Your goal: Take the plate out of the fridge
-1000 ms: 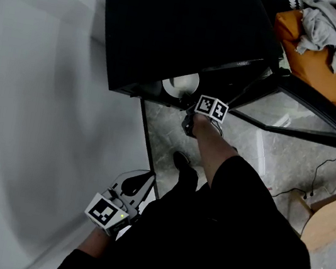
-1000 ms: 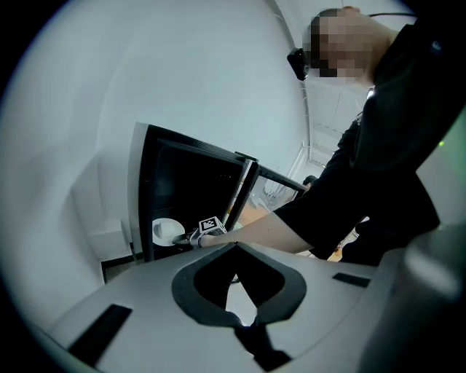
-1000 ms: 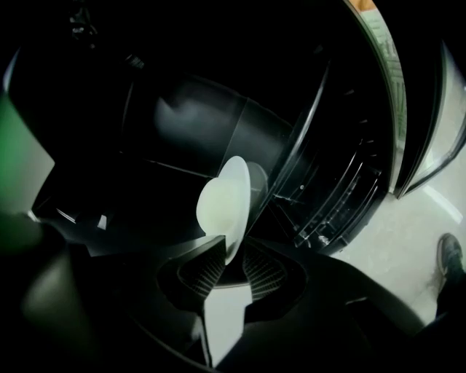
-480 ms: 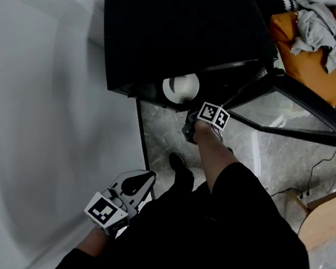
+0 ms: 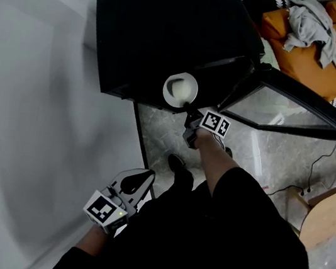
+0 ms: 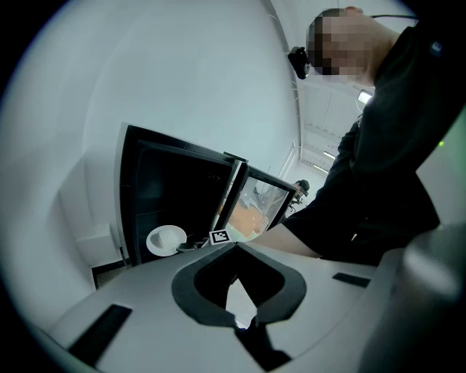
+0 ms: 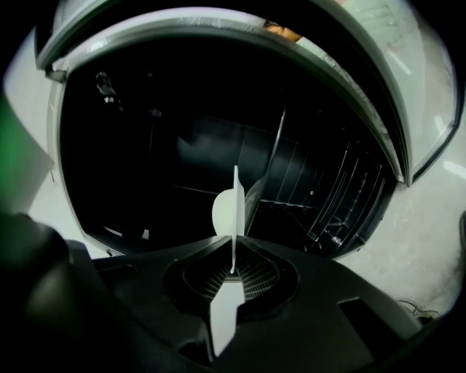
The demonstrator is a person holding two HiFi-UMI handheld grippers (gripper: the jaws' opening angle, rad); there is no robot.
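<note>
We hold the white plate (image 5: 180, 89) by its rim in our right gripper (image 7: 233, 251), whose jaws have just been closing onto it (it shows edge-on between the pads). It sits at the black fridge's (image 5: 166, 28) open front, beside the glass door (image 5: 301, 102). Our left gripper (image 6: 234, 248) hangs low, jaws together, empty.
</note>
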